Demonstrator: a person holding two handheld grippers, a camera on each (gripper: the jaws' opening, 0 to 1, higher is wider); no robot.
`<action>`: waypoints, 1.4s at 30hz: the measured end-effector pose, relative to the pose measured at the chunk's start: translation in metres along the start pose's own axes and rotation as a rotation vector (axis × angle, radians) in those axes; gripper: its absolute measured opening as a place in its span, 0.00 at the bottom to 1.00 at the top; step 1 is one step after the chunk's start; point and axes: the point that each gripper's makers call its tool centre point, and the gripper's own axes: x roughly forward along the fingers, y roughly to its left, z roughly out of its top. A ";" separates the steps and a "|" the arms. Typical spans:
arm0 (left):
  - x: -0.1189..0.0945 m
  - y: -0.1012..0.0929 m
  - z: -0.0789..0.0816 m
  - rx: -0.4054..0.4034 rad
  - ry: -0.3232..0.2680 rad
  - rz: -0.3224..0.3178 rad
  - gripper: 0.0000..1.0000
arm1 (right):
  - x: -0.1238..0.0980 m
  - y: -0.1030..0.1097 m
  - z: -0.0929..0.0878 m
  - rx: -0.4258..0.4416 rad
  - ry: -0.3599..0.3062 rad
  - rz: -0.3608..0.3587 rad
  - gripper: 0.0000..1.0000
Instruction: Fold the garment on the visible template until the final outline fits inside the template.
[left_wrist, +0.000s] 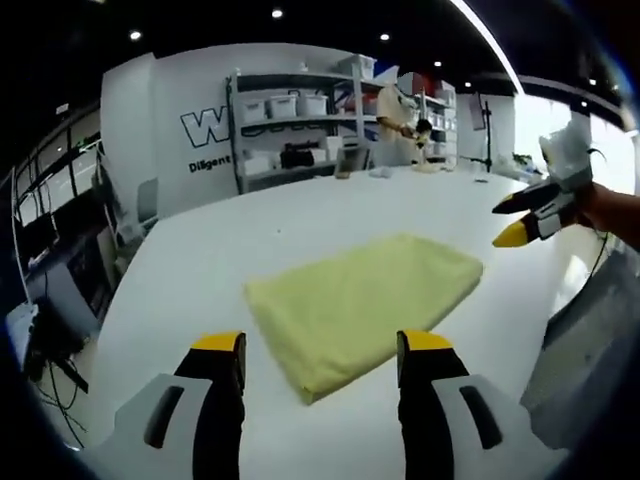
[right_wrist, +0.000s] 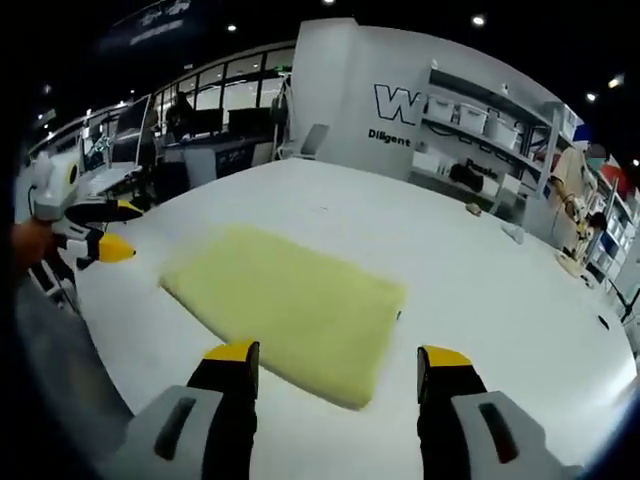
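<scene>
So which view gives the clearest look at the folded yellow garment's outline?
The right gripper view: the yellow garment lies whole between the open right gripper jaws, all edges visible on the white table. The left gripper view also shows the garment whole, but smaller.

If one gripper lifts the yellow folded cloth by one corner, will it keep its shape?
Probably not. The yellow folded cloth lies flat with soft, rounded edges, so it likely droops and unfolds. It looks thin, so likely light. On the smooth white table it may slide when pushed.
</scene>
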 end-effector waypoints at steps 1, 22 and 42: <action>-0.006 -0.003 0.002 0.008 -0.010 0.004 0.56 | -0.005 0.008 0.003 -0.006 -0.015 0.014 0.63; -0.018 -0.056 0.019 -0.003 -0.137 -0.053 0.54 | -0.009 0.050 0.002 0.005 -0.088 0.072 0.60; 0.002 -0.035 -0.008 -0.033 -0.052 0.016 0.54 | -0.003 0.048 -0.019 0.011 -0.047 0.067 0.61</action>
